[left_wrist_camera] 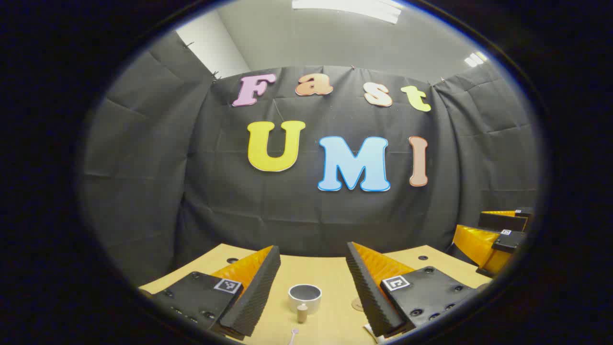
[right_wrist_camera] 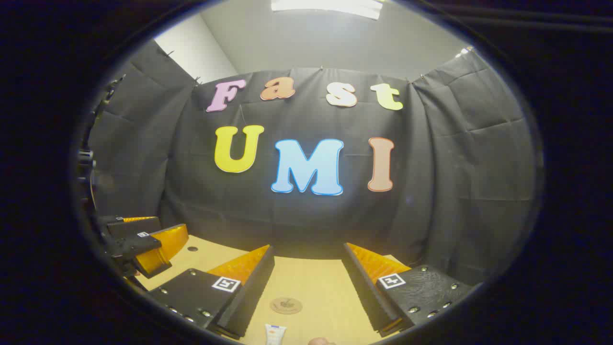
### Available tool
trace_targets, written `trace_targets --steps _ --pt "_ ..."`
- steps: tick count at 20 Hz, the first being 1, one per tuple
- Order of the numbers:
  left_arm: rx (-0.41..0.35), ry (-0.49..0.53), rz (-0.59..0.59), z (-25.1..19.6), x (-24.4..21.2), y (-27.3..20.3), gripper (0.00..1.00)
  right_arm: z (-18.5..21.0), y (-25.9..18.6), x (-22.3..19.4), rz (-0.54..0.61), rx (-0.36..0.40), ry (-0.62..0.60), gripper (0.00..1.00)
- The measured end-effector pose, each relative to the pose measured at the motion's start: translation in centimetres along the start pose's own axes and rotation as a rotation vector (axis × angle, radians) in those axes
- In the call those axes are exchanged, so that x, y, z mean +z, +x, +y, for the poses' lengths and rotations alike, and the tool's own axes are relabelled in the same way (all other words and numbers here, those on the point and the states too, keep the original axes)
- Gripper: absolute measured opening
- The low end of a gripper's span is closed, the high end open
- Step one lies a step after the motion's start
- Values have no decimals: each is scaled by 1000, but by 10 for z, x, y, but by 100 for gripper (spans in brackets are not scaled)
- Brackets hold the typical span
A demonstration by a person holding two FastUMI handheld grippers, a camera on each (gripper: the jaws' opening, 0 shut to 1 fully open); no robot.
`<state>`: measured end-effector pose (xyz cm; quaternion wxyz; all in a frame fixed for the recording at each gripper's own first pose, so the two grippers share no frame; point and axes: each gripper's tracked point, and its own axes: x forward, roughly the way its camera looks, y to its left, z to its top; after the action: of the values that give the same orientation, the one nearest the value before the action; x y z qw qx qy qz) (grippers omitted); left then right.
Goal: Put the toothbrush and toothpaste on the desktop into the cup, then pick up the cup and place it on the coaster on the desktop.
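A white cup (left_wrist_camera: 304, 298) stands upright on the wooden desktop (left_wrist_camera: 330, 273), straight ahead between the fingers of my left gripper (left_wrist_camera: 312, 247), which is open and holds nothing. A small beige piece (left_wrist_camera: 301, 312) stands just in front of the cup. The thin pale end of the toothbrush (left_wrist_camera: 293, 335) lies nearer still. A round brown coaster (right_wrist_camera: 286, 305) lies ahead of my right gripper (right_wrist_camera: 308, 247), also open and holding nothing. The white toothpaste tube (right_wrist_camera: 275, 334) lies at the bottom edge, nearer than the coaster. An edge of the coaster (left_wrist_camera: 357, 303) peeks out beside my left gripper's right finger.
The other gripper (left_wrist_camera: 469, 220) hovers at the far right of the left gripper view, and its counterpart (right_wrist_camera: 173, 223) at the far left of the right gripper view. Black cloth walls the desktop's back and sides. Small holes (left_wrist_camera: 423, 257) mark the desktop's far corners.
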<state>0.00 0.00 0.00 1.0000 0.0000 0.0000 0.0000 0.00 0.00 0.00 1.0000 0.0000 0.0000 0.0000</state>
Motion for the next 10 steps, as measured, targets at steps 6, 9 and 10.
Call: trace_targets --steps 6,9,10 --pt "-11 -21 2 2 -1 8 90 7 7 1 -6 -6 -20 89" --pt "-19 -17 0 -1 -1 7 91 10 9 3 -7 -3 -27 89" --pt "-20 -15 0 -3 0 7 91 11 10 2 -5 2 -26 89"
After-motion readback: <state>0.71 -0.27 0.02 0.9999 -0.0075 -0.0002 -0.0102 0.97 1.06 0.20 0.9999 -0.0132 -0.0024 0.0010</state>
